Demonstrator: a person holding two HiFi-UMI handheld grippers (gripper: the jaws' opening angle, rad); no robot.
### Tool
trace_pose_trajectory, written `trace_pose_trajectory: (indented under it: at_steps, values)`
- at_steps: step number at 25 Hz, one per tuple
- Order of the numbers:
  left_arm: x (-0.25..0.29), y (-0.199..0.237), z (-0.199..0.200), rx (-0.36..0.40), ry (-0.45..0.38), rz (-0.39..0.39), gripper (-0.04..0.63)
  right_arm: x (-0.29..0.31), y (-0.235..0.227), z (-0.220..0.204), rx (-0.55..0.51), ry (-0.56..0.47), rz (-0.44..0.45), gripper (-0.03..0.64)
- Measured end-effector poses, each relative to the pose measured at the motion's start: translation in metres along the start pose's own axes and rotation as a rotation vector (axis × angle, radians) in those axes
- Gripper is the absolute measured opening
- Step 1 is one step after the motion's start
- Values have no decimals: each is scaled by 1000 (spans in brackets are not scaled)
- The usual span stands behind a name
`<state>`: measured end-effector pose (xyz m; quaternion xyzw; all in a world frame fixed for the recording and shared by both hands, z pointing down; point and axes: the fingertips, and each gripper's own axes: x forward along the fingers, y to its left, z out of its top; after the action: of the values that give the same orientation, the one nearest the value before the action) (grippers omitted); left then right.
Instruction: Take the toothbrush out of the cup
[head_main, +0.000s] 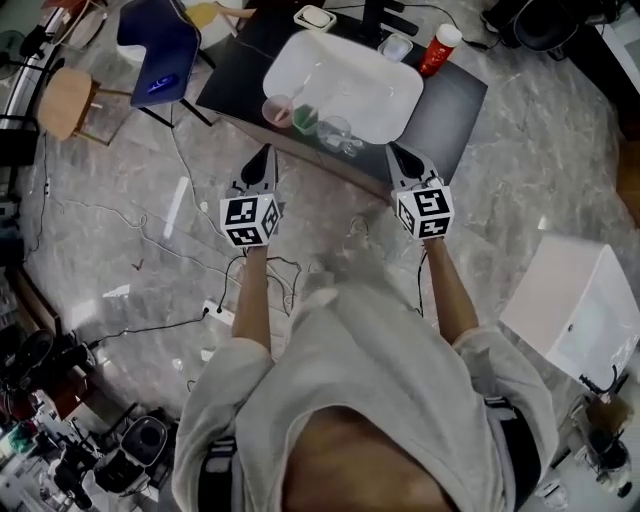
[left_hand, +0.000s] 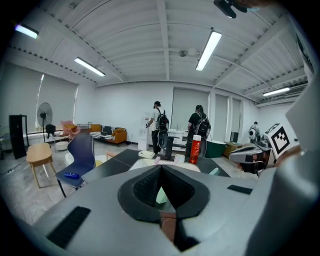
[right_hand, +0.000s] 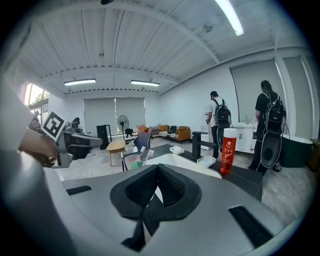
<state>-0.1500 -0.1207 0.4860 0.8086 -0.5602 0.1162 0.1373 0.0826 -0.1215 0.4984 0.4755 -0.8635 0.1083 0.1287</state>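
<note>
The left gripper (head_main: 262, 160) and the right gripper (head_main: 400, 160) sit side by side in the middle of the head view. Both point up the frame at the near edge of a black rectangular table (head_main: 455, 105). Neither touches the table or anything on it.

In its own view, the left gripper (left_hand: 161, 170) is clenched tip to tip and grasps nothing. A pale green patch shows through the gap behind the tips, and what it is cannot be told. The right gripper (right_hand: 157, 169) is likewise squeezed together and empty.

A wide white plastic basin (head_main: 345, 70) fills the table's centre. Along the near edge, left of centre, stand a pink plastic cup (head_main: 277, 110), a green plastic cup (head_main: 305, 121) and a clear drinking glass (head_main: 336, 132).

From above the toothbrush cannot be made out. In the right gripper view it is only a thin pale stick (right_hand: 143, 151) rising over the cups, just above the dark jaw pads. Which cup holds it is unclear.

A red cylindrical bottle with a white cap (head_main: 438, 50) stands at the table's far right. A blue moulded chair (head_main: 158, 50) is cut off at the upper left. The person's own head hides the lower centre.
</note>
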Motion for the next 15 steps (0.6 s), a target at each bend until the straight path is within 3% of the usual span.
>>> trace_pose_trajectory:
  at_steps: [6,15]
  values:
    - [12,-3,-21,-32,37,51,25,15,-5,-28,16,39,66,14]
    - [23,-2,-47,-45,81,19,25,26,20,-58,58,49,116,14]
